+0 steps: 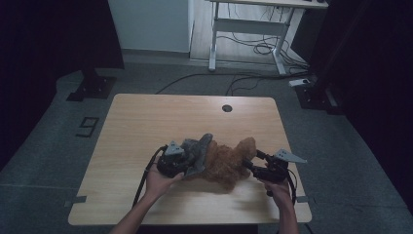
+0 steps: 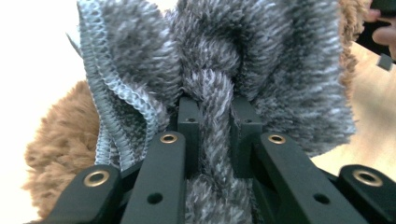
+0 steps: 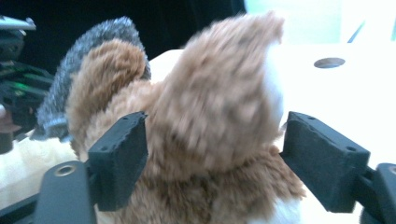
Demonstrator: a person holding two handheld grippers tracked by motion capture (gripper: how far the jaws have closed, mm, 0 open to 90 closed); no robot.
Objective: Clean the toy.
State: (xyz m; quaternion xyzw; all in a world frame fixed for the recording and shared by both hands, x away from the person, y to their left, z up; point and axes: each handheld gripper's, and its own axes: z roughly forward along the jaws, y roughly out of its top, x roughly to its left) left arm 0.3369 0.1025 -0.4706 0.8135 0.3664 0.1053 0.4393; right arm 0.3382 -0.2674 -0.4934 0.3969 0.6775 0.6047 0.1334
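On the wooden table (image 1: 146, 122), toward the near edge and about midway between its left and right edges, lie two furry cloths bunched together: one grey cloth (image 1: 197, 151) and one brown fleece (image 1: 229, 158). The grey one lies on the left flank of the brown one, touching it. Near the far edge there is one round cable hole (image 1: 227, 108) in the tabletop, well apart from the cloths. Beyond the table stands one white desk frame (image 1: 248, 29) with loose cables (image 1: 263, 48) on the floor beneath it.

There are two grippers, one in each hand. The left gripper (image 1: 191, 160) sits at the grey cloth's left side; the right gripper (image 1: 254, 160) is at the brown fleece's right end.

The left gripper view gives what the high view cannot: the two jaws are pinched tight on a twisted fold of the grey cloth (image 2: 210, 93), which fans out above them, with brown fleece (image 2: 60, 140) behind at the left. The right gripper view shows the jaws spread wide to either side of a raised tuft of the brown fleece (image 3: 215, 102); the pads seem to stand just clear of the pile, though the blur makes this hard to settle. The grey cloth (image 3: 93, 42) shows behind it at the left, and the table's hole (image 3: 329, 62) beyond.
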